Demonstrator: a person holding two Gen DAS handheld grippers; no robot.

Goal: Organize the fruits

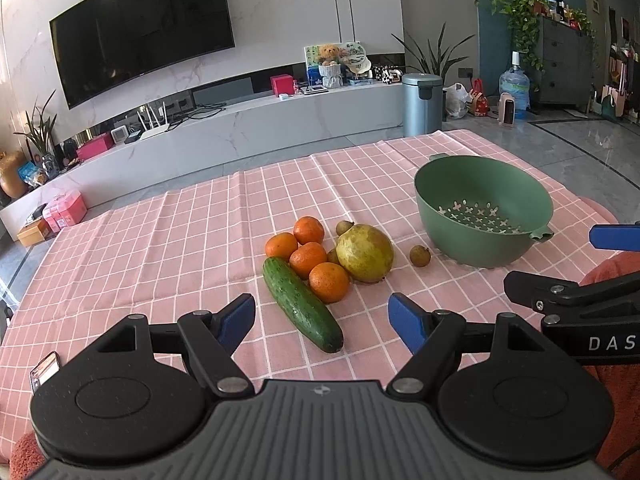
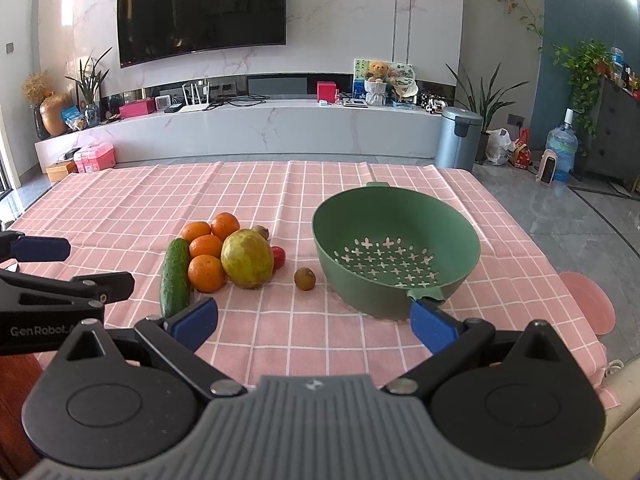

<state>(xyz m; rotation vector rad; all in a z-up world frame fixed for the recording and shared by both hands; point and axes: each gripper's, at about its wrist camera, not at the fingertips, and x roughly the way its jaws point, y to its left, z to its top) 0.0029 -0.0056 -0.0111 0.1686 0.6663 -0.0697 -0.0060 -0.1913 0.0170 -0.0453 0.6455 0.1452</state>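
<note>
Both tools gaped wide, holding nothing: left tool [image 1: 322,322] just behind the cucumber [image 1: 302,305], right tool [image 2: 314,322] near the colander [image 2: 396,256]

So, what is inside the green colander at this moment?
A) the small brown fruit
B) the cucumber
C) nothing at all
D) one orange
C: the green colander shows only its bare perforated floor, while the four oranges, the cucumber and the small brown fruit all lie outside it on the pink checked cloth.
</note>
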